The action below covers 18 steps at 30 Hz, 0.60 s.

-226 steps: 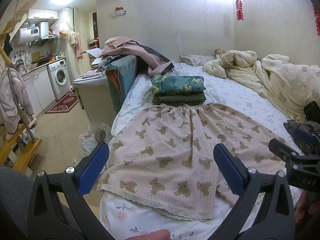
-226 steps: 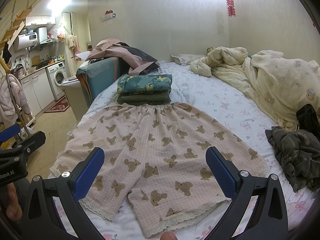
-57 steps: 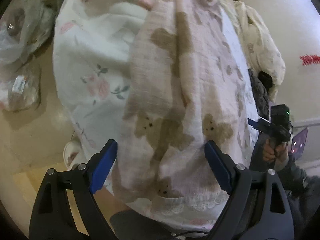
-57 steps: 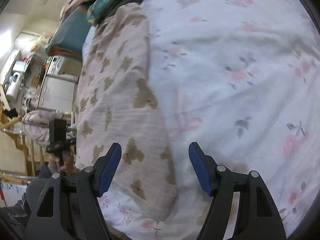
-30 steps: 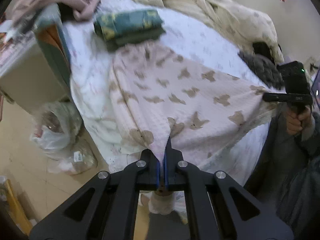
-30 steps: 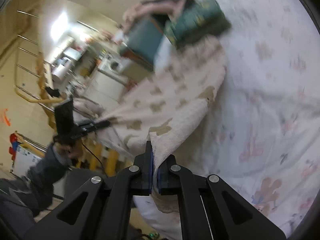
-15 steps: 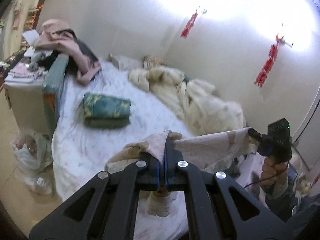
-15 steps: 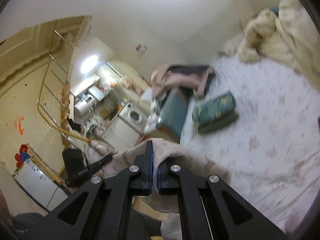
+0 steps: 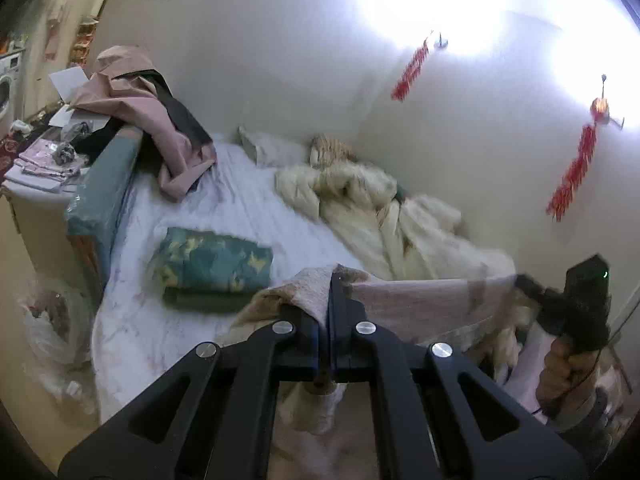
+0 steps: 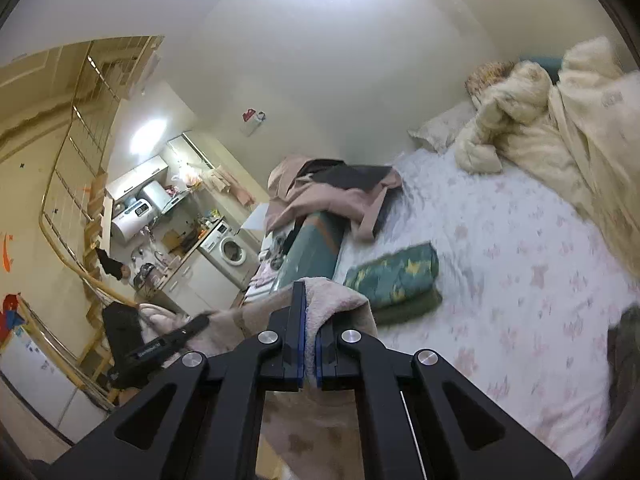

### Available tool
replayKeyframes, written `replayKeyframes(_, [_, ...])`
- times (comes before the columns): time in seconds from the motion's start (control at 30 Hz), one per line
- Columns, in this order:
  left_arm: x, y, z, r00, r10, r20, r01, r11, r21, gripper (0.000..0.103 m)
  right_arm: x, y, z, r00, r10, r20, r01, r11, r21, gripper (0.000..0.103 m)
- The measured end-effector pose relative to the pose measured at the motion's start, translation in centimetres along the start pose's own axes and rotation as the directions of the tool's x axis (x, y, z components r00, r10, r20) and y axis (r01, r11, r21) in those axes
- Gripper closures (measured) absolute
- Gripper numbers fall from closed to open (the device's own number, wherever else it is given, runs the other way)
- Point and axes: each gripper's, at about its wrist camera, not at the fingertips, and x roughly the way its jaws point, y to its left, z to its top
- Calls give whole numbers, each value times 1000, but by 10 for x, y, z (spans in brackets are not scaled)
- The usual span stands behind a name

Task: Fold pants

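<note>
The pink pants with brown bears (image 9: 420,300) hang in the air above the bed, stretched between both grippers. My left gripper (image 9: 330,280) is shut on one corner of the cloth, which bunches over its fingertips. My right gripper (image 10: 306,292) is shut on the other corner of the pants (image 10: 340,304). In the left wrist view the right gripper (image 9: 520,280) shows at the far right with a hand around its handle. In the right wrist view the left gripper (image 10: 204,320) shows at the lower left. Most of the hanging cloth is hidden below the grippers.
A stack of folded clothes, green patterned on top (image 9: 212,262) (image 10: 394,276), lies on the floral bedsheet (image 10: 520,280). A cream duvet (image 9: 380,208) is heaped toward the wall. A teal board draped with pink and dark clothes (image 9: 152,120) edges the bed. A kitchen with a washing machine (image 10: 230,248) lies beyond.
Both grippers have risen well above the bed with the pants' corners held, lifting the pants off the sheet. The views have swung from the mattress up to the walls.
</note>
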Motion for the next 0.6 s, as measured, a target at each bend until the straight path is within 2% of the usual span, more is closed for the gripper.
replayKeyframes(0.13, [-10,-14,-2,994,46,98,-56,992,109,101,2,3,11,999,3,36,-2,999,-34,101])
replayKeyframes(0.2, [-9,-15,-17,993,62,100,-75,988,137,101,5,3,6,1000,-6,15,7,999,-53,101])
replayKeyframes(0.27, [2,-9,-39,995,87,49,-93,986,139,102,12,-7,-11,999,-40,-34,38,998,-53,101])
replayKeyframes(0.3, [12,-2,-60,994,109,0,-109,985,131,101,16,-17,-23,997,-52,-64,50,998,-31,101])
replayKeyframes(0.33, [22,5,-81,989,138,-55,-130,982,136,101,21,-31,-41,992,-70,-101,70,998,-5,101])
replayKeyframes(0.4, [43,17,-128,967,200,-158,-175,971,160,102,30,-55,-74,977,-115,-177,121,992,19,101])
replayKeyframes(0.43, [51,24,-150,951,225,-211,-192,968,163,101,36,-70,-95,964,-143,-224,153,988,26,101])
replayKeyframes(0.5, [73,42,-202,899,265,-348,-229,963,142,101,48,-104,-146,922,-191,-337,224,973,62,101])
replayKeyframes(0.53, [87,53,-233,852,293,-434,-261,956,133,101,57,-127,-179,880,-210,-426,272,958,88,101])
replayKeyframes(0.57, [99,62,-264,793,329,-512,-298,943,145,101,62,-141,-202,847,-223,-482,306,947,99,101])
replayKeyframes(0.6, [106,66,-283,749,352,-562,-321,934,157,101,68,-154,-226,807,-231,-543,338,935,104,101])
